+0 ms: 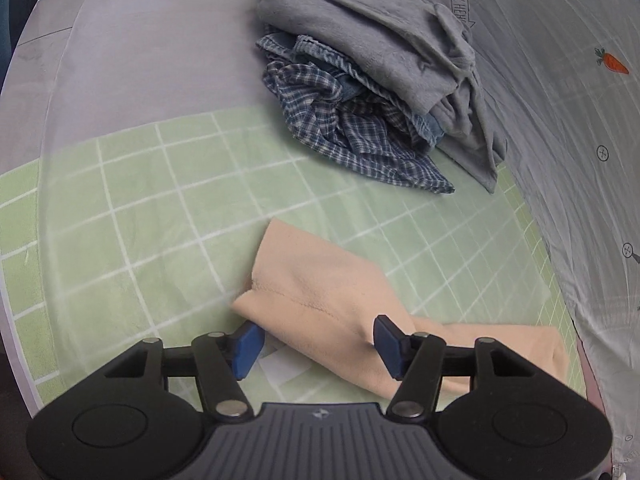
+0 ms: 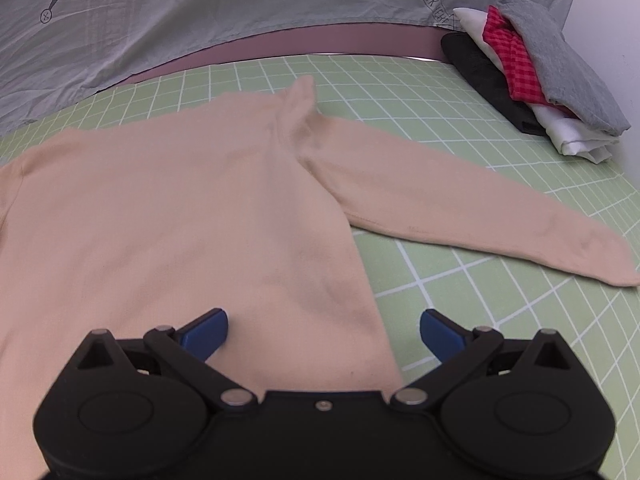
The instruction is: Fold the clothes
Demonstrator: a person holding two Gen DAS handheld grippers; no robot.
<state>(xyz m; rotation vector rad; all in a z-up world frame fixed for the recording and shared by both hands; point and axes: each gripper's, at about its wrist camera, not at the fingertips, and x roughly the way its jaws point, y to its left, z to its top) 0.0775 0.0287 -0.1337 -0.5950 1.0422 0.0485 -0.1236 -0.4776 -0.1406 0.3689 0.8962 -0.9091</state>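
Note:
A peach long-sleeved top (image 2: 180,208) lies spread flat on the green grid mat (image 2: 500,280), its right sleeve (image 2: 480,216) stretched out to the right. My right gripper (image 2: 324,334) stands open just above the top's lower right edge, nothing between its blue pads. In the left wrist view the top's other sleeve (image 1: 332,300) lies bent on the mat (image 1: 160,220). My left gripper (image 1: 318,348) is open, its pads on either side of that sleeve, not closed on it.
A loose heap of a grey garment (image 1: 372,52) over blue checked cloth (image 1: 352,136) sits at the far side. A folded stack in black, white, red check and grey (image 2: 536,76) rests at the mat's far right. A pale carrot-print sheet (image 2: 240,8) borders the mat.

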